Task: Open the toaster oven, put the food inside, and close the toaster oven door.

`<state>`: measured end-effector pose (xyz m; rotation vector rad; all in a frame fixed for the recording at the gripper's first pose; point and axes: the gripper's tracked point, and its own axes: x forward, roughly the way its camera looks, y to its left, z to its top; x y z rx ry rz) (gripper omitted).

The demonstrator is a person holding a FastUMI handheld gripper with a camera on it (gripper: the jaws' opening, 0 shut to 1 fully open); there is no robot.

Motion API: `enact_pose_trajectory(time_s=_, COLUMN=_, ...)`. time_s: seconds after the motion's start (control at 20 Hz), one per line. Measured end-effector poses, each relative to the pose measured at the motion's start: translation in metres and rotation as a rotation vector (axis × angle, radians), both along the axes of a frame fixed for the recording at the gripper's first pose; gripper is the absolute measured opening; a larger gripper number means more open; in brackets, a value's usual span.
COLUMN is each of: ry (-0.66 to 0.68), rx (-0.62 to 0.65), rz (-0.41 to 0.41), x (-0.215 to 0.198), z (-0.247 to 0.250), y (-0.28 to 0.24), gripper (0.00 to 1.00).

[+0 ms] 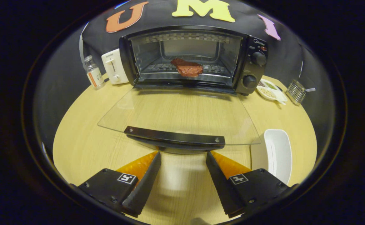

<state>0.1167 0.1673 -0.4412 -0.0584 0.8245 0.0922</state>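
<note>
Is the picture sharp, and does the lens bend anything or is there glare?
Gripper view: the steak inside the toaster oven looks sharp; fisheye curves the table edge; the open glass door shows faint reflections; the open gripper fingers cast soft shadow.

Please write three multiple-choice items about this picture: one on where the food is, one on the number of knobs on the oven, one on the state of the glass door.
1. Where is the reddish-brown piece of meat?
A. On the wooden table
B. On the rack inside the black toaster oven
C. In the white rectangular tray

2. How many round black knobs does the oven panel show?
A. One
B. Two
C. Four

3. The clear glass door with a black handle is:
A. Shut
B. Folded down open
C. Removed

Answers: 1 B, the meat lies on the rack. 2 B, one knob above the other. 3 B, the door lies flat ahead of the open tool.
</note>
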Motion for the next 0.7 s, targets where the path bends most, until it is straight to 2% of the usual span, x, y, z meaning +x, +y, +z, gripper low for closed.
enact_pose_trajectory(time_s=0.2, ry=-0.006, rx=-0.002, rz=0.002, x=0.002, z=0.014, y=0.001, gripper=0.94)
enact_pose_trajectory(time_s=0.4, ry=-0.041, rx=0.022, rz=0.002, x=0.012, z=0.048, y=0.006, gripper=0.94)
enact_pose_trajectory(time_s=0.7, ry=-0.122, rx=0.04, rz=-0.049, x=0.057, z=0.107, y=0.0, gripper=0.94)
